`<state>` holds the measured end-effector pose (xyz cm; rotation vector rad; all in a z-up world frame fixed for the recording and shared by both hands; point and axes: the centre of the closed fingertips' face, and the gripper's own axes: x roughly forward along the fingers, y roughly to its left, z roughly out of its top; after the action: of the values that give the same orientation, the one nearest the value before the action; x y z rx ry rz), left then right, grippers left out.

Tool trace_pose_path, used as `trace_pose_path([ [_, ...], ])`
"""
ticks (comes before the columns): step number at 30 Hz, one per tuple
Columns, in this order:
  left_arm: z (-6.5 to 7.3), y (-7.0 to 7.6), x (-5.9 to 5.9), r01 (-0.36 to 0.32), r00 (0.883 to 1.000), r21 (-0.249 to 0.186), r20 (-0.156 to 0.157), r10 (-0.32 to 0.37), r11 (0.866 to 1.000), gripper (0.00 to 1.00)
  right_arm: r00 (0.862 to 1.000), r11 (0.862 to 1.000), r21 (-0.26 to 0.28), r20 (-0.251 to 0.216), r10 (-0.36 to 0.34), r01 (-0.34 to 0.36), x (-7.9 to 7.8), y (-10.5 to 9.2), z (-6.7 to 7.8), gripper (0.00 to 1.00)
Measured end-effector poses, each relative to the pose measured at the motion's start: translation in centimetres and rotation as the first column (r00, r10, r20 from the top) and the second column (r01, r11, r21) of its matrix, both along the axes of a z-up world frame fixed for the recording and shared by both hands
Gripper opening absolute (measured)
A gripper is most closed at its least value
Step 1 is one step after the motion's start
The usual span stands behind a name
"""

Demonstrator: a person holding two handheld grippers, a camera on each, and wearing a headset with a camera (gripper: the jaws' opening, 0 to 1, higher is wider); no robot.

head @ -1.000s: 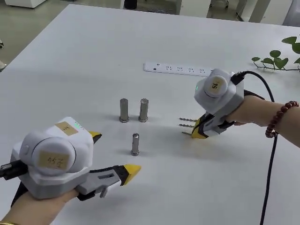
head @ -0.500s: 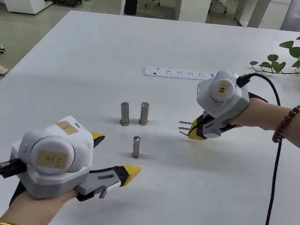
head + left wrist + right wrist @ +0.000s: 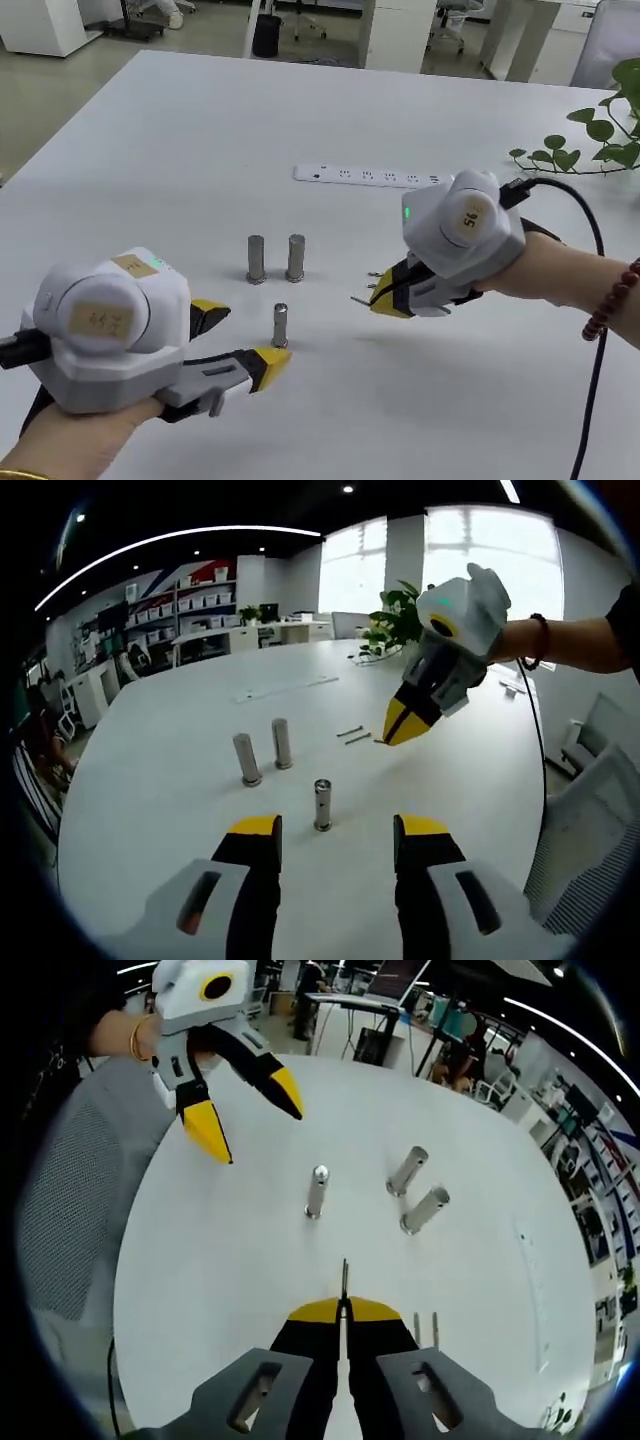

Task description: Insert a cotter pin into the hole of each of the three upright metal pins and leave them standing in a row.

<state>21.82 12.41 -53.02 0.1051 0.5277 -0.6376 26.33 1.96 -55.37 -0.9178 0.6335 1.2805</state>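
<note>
Three upright metal pins stand on the white table: two side by side at the back [image 3: 256, 260] [image 3: 296, 257] and one in front [image 3: 280, 326]. My right gripper [image 3: 383, 300] is shut on a thin cotter pin [image 3: 344, 1278] that sticks out past its tips and points toward the front pin [image 3: 317, 1190], a short way off. Two more cotter pins [image 3: 425, 1328] lie on the table beside it, also seen as cotter pins [image 3: 352, 735]. My left gripper [image 3: 243, 337] is open, its tips on either side of the front pin [image 3: 322, 805] and just short of it.
A white power strip [image 3: 370, 177] lies behind the pins. A leafy plant [image 3: 590, 140] sits at the far right edge. A black cable [image 3: 590, 330] trails from the right gripper across the table's right side.
The right gripper has closed on one of the three cotter pins, lifted it and moved left toward the front metal pin. The left gripper has edged closer to that pin.
</note>
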Motion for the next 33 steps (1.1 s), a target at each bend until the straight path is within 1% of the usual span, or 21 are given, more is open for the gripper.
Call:
trace_pose_path([
  [3, 0.2, -0.2, -0.1, -0.001, 1.000, -0.003, -0.003, 0.001, 1.000, 0.39, 1.000, 1.000, 0.017, 0.016, 0.021, -0.021, -0.8, 0.8, 0.7, 0.00],
  [5, 0.4, -0.4, -0.3, 0.005, 1.000, -0.020, -0.012, -0.005, 1.000, 0.38, 0.999, 0.999, 0.033, 0.029, 0.034, -0.035, -1.3, 1.5, 1.2, 0.00],
  [8, 0.6, -0.8, -0.6, 0.007, 0.999, -0.054, -0.031, -0.009, 0.999, 0.36, 0.997, 0.997, 0.048, 0.048, 0.055, -0.058, -2.1, 2.4, 1.8, 0.00],
  [11, 0.8, -1.1, -0.9, 0.011, 0.999, -0.081, -0.043, -0.015, 0.997, 0.32, 0.995, 0.995, 0.056, 0.062, 0.073, -0.077, -2.7, 3.0, 2.3, 0.00],
  [12, 0.9, -1.2, -1.0, 0.013, 0.999, -0.091, -0.047, -0.017, 0.996, 0.30, 0.993, 0.994, 0.062, 0.078, 0.086, -0.091, -3.0, 3.4, 2.6, 0.00],
  [16, 1.3, -1.8, -1.4, 0.015, 0.997, -0.143, -0.068, -0.025, 0.990, 0.25, 0.987, 0.990, 0.070, 0.108, 0.117, -0.125, -3.8, 4.2, 3.2, 0.00],
  [19, 1.6, -2.1, -1.5, 0.024, 0.997, -0.163, -0.072, -0.036, 0.986, 0.24, 0.983, 0.986, 0.070, 0.121, 0.140, -0.150, -4.4, 4.8, 3.5, 0.00],
  [22, 1.9, -2.5, -1.8, 0.028, 0.995, -0.191, -0.086, -0.045, 0.981, 0.22, 0.978, 0.982, 0.067, 0.130, 0.165, -0.175, -5.0, 5.2, 3.7, 0.00],
  [27, 2.1, -2.9, -2.1, 0.027, 0.993, -0.219, -0.106, -0.052, 0.975, 0.17, 0.970, 0.974, 0.071, 0.138, 0.202, -0.213, -6.1, 5.9, 4.0, 0.00],
  [30, 2.4, -3.2, -2.3, 0.027, 0.992, -0.242, -0.114, -0.056, 0.970, 0.15, 0.963, 0.969, 0.069, 0.154, 0.223, -0.236, -6.5, 6.2, 4.2, 0.00],
  [33, 2.6, -3.3, -2.4, 0.024, 0.991, -0.262, -0.120, -0.057, 0.965, 0.13, 0.959, 0.966, 0.067, 0.159, 0.235, -0.248, -6.8, 6.4, 4.3, 0.00],
])
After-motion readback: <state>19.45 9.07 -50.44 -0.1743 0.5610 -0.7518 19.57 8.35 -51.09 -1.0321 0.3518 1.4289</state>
